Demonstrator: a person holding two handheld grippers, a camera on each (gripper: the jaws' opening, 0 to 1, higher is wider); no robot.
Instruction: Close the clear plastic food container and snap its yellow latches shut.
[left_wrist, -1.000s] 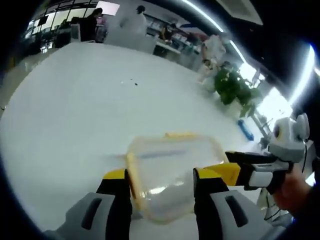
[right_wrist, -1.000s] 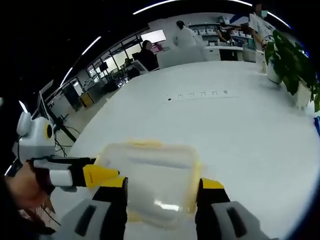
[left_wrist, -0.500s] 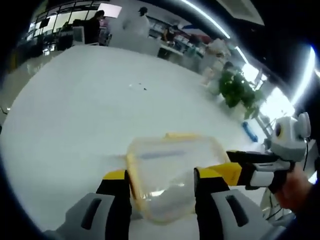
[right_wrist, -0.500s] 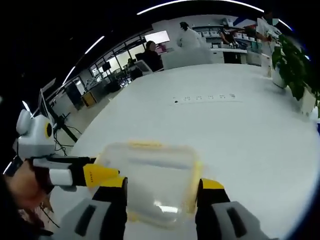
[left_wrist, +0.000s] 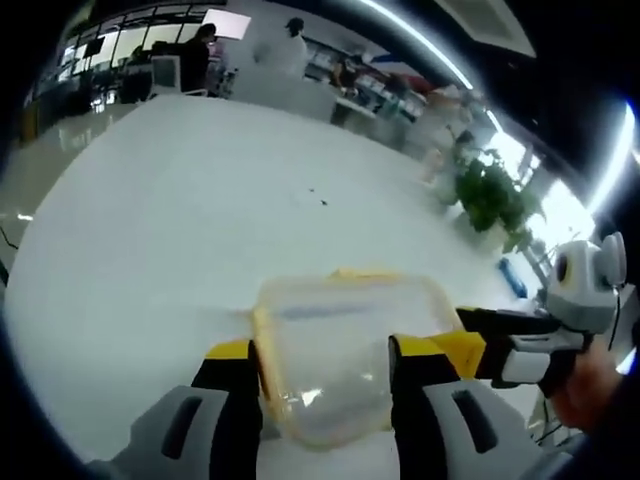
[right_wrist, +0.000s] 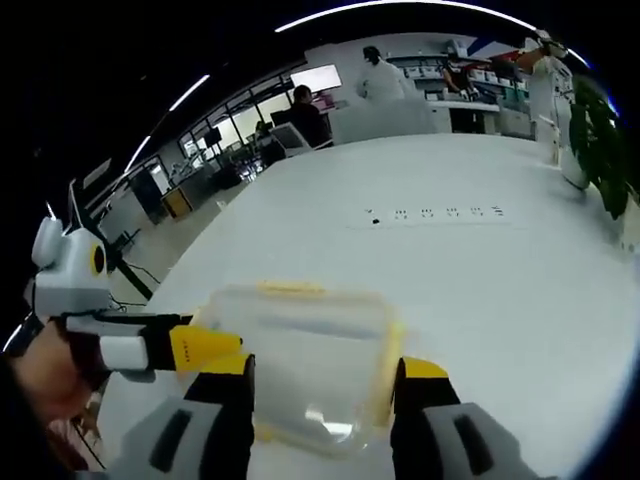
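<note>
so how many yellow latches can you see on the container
2 clearly: far latch on the container's far edge, and side latch beside the left claw's jaw. Others may be hidden behind the jaws.

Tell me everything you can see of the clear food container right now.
The container is a clear, rounded-rectangle plastic box with a yellow rim and yellow latches, its lid on top and nothing visible inside. It sits level on the white table. The left gripper and the right gripper come at it from opposite sides, each with open jaws standing to either side of it. Whether the jaws touch it, or whether the latches are snapped, cannot be told.
</note>
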